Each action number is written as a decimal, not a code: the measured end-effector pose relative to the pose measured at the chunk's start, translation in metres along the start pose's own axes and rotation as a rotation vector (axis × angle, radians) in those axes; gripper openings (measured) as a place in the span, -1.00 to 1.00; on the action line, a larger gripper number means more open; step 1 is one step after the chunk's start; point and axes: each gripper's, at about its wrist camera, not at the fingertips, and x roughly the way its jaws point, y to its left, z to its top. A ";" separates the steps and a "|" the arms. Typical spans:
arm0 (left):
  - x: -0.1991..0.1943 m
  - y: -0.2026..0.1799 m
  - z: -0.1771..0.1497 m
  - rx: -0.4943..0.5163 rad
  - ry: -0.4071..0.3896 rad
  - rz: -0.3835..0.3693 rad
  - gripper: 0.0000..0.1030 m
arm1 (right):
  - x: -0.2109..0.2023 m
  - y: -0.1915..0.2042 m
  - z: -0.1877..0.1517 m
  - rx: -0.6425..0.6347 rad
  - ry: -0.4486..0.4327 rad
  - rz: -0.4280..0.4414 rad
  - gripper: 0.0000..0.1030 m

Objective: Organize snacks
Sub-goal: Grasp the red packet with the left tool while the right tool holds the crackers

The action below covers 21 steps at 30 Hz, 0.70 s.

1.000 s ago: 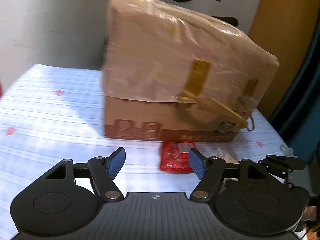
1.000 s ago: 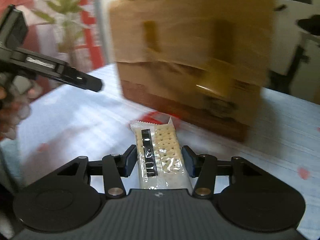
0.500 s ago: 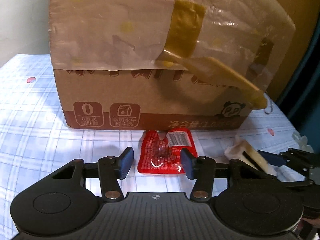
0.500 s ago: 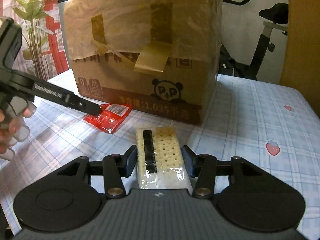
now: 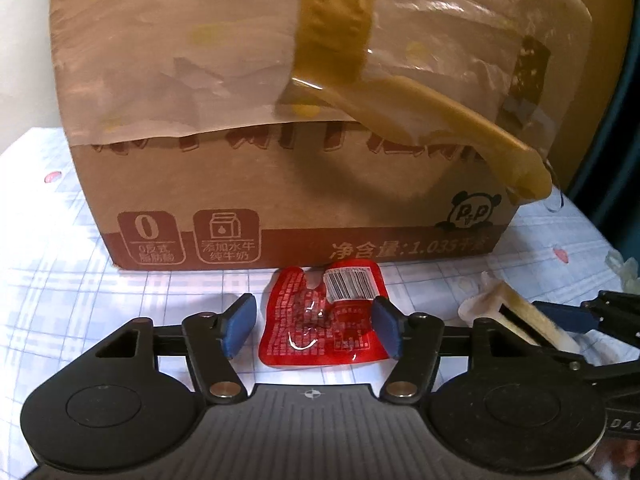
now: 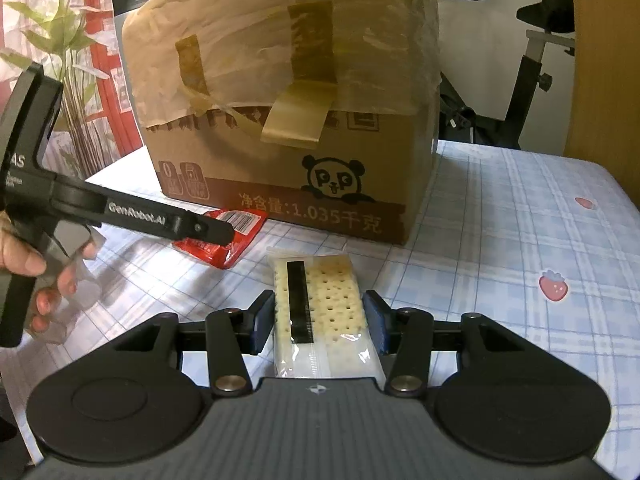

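Blue fingers (image 6: 377, 320) clamping cracker pack (image 6: 322, 312), left gripper (image 5: 314, 326) wide around red packet (image 5: 320, 316)

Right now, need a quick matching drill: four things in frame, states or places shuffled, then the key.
1. red snack packet
2. cracker pack
3. cardboard box
4. left gripper

A. clamped between the right gripper fingers
B. open
C. flat on the tablecloth
D. top covered in taped plastic

Pairs: 1-C, 2-A, 3-D, 4-B
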 end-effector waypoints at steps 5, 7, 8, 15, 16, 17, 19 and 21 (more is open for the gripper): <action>0.005 -0.007 0.001 0.018 -0.001 0.036 0.10 | -0.001 -0.001 0.001 0.006 0.004 0.006 -0.03; 0.002 -0.010 0.000 0.041 0.000 0.050 -0.03 | -0.001 -0.002 0.001 0.011 0.004 0.010 -0.03; -0.001 -0.010 -0.001 0.031 0.000 0.037 -0.08 | -0.001 -0.002 0.001 0.015 0.003 0.011 -0.03; -0.034 -0.002 -0.016 0.036 -0.040 -0.005 -0.44 | -0.001 -0.002 0.001 0.019 0.004 0.012 -0.03; -0.039 -0.001 -0.018 0.037 -0.044 -0.006 -0.44 | -0.001 -0.002 0.001 0.020 0.006 0.013 -0.03; -0.044 0.000 -0.020 0.037 -0.048 -0.011 -0.44 | 0.000 -0.002 0.001 0.019 0.008 0.012 -0.03; -0.054 0.003 -0.024 0.026 -0.053 -0.018 -0.44 | 0.000 -0.001 0.001 0.015 0.010 0.010 -0.03; -0.062 0.006 -0.028 0.005 -0.043 -0.040 -0.44 | 0.001 -0.001 0.001 0.015 0.012 0.008 -0.03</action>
